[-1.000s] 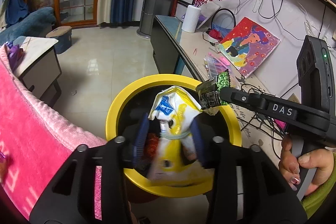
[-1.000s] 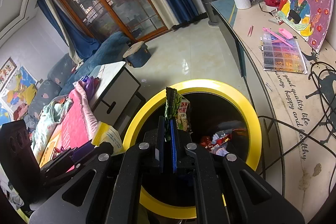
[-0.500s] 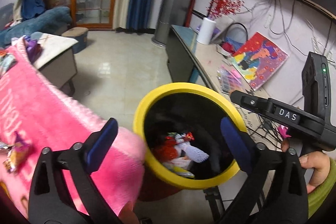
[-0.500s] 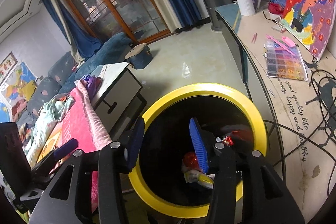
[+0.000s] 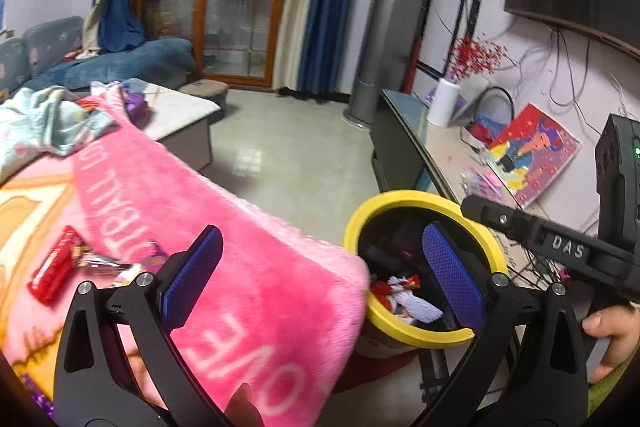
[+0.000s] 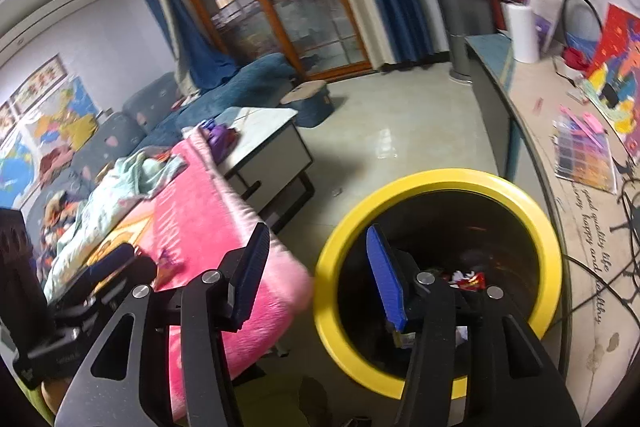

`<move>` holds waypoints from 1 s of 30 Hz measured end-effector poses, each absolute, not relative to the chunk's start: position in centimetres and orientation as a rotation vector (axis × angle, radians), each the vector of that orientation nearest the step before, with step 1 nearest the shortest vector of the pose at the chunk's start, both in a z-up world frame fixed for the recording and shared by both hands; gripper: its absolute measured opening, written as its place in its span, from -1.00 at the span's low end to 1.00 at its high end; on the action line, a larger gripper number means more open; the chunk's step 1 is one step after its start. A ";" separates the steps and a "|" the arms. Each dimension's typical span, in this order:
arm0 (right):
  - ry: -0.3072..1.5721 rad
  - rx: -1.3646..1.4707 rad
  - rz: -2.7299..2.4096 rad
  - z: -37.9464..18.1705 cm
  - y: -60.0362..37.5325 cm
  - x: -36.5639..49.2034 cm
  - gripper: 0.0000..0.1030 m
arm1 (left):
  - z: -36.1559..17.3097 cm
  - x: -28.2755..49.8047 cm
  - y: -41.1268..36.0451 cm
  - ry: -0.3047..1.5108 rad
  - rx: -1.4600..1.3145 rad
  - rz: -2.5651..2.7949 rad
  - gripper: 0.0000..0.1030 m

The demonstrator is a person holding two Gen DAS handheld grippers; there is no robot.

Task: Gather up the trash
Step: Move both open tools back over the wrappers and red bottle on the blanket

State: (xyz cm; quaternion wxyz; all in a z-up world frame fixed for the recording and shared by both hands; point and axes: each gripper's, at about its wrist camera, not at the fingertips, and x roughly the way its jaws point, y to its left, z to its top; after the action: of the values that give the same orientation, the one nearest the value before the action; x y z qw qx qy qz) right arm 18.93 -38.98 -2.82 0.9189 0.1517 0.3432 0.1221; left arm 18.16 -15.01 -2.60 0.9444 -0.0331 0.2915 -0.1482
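Observation:
A yellow-rimmed black trash bin [image 5: 404,197] stands on the floor beside the pink blanket; it also shows in the right wrist view [image 6: 440,177]. Several wrappers [image 5: 400,293] lie inside it. My left gripper [image 5: 320,275] is open and empty, over the blanket's edge and the bin's left rim. My right gripper [image 6: 316,277] is open and empty, above the bin's left rim. A red snack wrapper [image 5: 54,269] and a crumpled wrapper [image 5: 100,261] lie on the pink blanket [image 5: 224,211] at the left.
A low white table [image 6: 264,143] stands behind the blanket. A long counter [image 6: 560,155] with a painting, bead box and cables runs along the right wall. A blue sofa [image 5: 120,63] is at the back. Tiled floor [image 5: 288,155] lies between.
Both grippers let go of their wrappers into the bin and opened. Both have swung left and pulled back, so the pink blanket now fills the left of both views.

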 end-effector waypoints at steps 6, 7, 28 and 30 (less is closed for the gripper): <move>0.693 0.269 0.279 -2.1 -36.6 18.1 0.01 | -1.9 16.6 -12.2 0.554 -0.071 -0.245 0.78; 0.690 0.257 0.288 -1.9 -36.1 18.0 0.01 | -1.9 16.3 -11.8 0.550 -0.071 -0.237 0.78; 0.712 0.120 0.430 -1.6 -28.3 16.2 0.08 | -1.4 12.4 -3.8 0.495 -0.102 -0.058 0.78; 0.719 0.112 0.439 -1.7 -27.7 16.1 0.08 | -1.3 12.1 -3.0 0.491 -0.108 -0.040 0.78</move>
State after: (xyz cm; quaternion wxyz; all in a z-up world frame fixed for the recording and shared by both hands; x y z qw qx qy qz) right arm 16.12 -27.73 -1.72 0.9110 0.0543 0.3489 0.2129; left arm 12.08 -2.96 -1.29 0.9684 -0.0533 0.2430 -0.0197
